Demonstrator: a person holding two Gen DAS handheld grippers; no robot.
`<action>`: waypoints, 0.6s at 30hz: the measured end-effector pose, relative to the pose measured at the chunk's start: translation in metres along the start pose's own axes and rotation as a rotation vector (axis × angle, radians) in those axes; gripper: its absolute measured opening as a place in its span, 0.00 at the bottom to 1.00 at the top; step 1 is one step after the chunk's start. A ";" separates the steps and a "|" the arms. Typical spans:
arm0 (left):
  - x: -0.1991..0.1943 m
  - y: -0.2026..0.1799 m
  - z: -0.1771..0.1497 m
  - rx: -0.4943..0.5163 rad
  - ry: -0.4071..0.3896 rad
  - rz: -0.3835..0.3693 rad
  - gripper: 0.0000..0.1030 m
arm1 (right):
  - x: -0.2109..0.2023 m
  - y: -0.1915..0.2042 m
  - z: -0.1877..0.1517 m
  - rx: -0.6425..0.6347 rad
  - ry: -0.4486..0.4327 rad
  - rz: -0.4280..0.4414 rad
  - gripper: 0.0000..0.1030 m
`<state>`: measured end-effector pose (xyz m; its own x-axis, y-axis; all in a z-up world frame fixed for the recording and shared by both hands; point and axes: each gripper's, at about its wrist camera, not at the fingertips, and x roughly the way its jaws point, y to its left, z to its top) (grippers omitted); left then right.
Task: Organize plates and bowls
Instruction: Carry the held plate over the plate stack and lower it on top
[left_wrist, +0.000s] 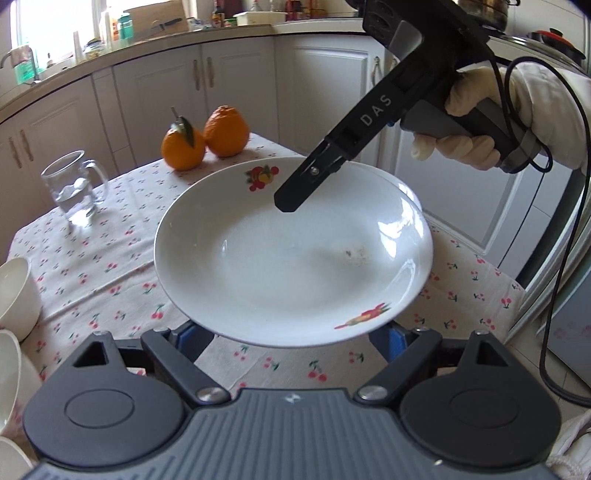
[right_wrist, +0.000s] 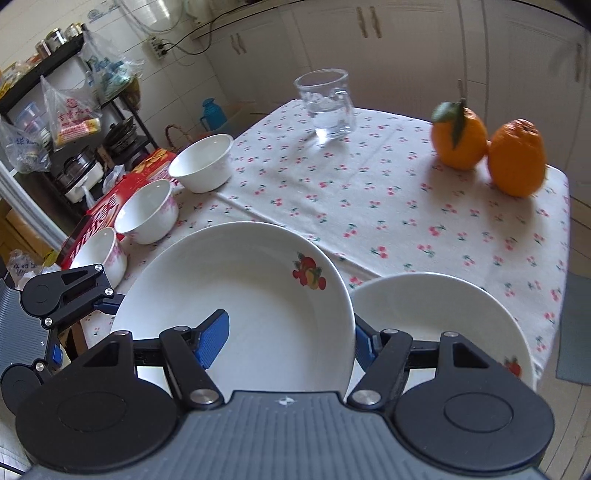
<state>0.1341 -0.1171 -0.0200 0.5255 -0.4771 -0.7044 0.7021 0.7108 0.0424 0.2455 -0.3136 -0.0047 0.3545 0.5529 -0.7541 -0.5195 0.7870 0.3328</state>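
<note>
Left wrist view: the plate (left_wrist: 291, 254) fills mid-frame, lifted off the table (left_wrist: 110, 266); left gripper (left_wrist: 291, 334) clamps its near rim from below, right gripper (left_wrist: 295, 199) pinches the far rim. A few crumbs inside.

Right wrist view: the same plate sits lower centre, beside a 2nd plate (right_wrist: 443, 314), empty. 3 empty bowls (right_wrist: 147, 214) line the left. Likely stacking next: lower gently, level.

Your left wrist cam sits right over the fruit-print plate (left_wrist: 291, 251), angled down toward the oranges (left_wrist: 203, 138). Right cam's just as close, opposite rim. Both catch plate, oranges, glass mug (right_wrist: 330, 105).
</note>
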 end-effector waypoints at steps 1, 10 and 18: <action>0.004 -0.001 0.002 0.008 0.000 -0.008 0.87 | -0.003 -0.004 -0.003 0.009 -0.005 -0.005 0.72; 0.035 -0.008 0.023 0.047 0.008 -0.061 0.87 | -0.018 -0.040 -0.015 0.073 -0.031 -0.054 0.72; 0.052 -0.006 0.033 0.055 0.021 -0.085 0.87 | -0.019 -0.066 -0.022 0.119 -0.046 -0.065 0.72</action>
<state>0.1734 -0.1631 -0.0337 0.4530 -0.5234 -0.7217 0.7693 0.6386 0.0198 0.2557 -0.3821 -0.0246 0.4209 0.5091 -0.7508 -0.3989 0.8472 0.3508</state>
